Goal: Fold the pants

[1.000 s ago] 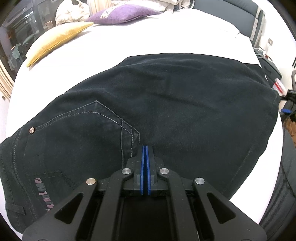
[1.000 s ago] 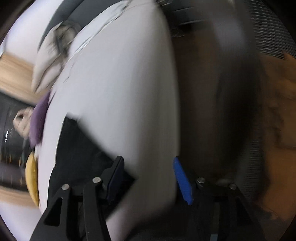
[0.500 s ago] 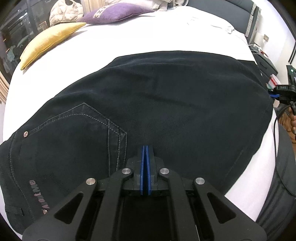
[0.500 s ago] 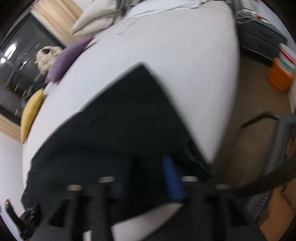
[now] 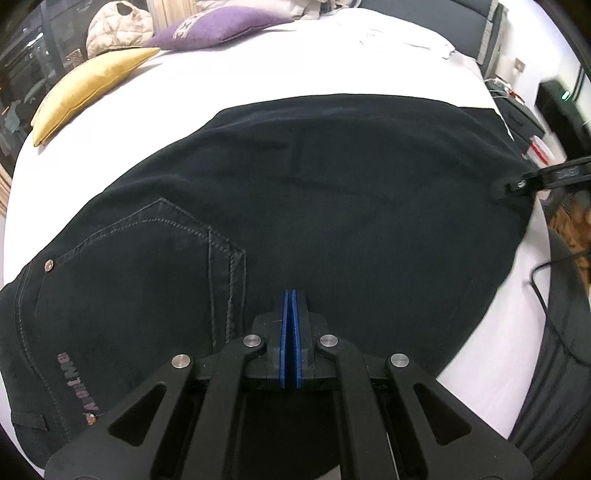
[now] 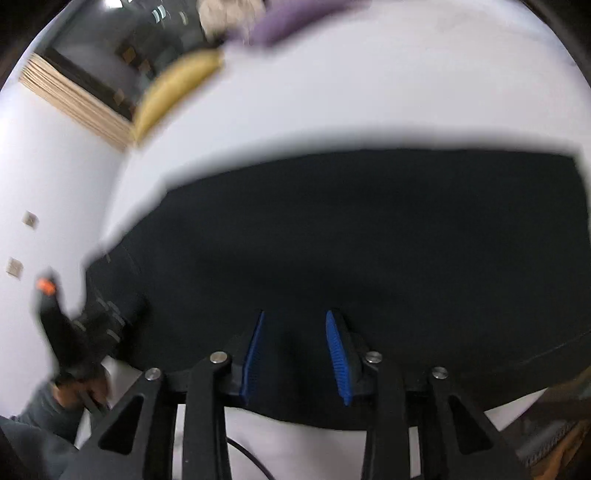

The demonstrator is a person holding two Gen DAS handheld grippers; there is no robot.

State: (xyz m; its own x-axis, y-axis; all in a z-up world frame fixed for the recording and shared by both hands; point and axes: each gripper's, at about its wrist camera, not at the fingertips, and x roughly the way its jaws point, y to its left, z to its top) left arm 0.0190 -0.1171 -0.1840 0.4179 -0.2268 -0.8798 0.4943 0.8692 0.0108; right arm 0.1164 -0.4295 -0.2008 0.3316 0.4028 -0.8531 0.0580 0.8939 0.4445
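Pants (image 5: 314,192): dark, lying flat on the white bed (image 5: 258,62); they fill the middle of both views, the stitched back pocket (image 5: 147,258) at lower left of the left wrist view.

Left gripper (image 5: 290,295): I see its blue pads pressed together at the near edge of the cloth, bottom centre. Whether fabric sits pinched between them I cannot tell.

Right gripper (image 6: 295,321): spread, its two blue pads apart over the near hem, bottom centre of a blurred right wrist view; nothing is pinched. In the left wrist view its dark tip shows at the right edge, at the far end of the pants.

Cushions: a yellow cushion (image 5: 88,85) and a purple cushion (image 5: 218,26) in the upper left, well apart from the pants.

Risk, grip: I judge that closing the right pads on only the top layer would let the lower layer lag and the fold go crooked.

Risk, drag: lifting one end alone could pull the pants toward the bed's right edge.
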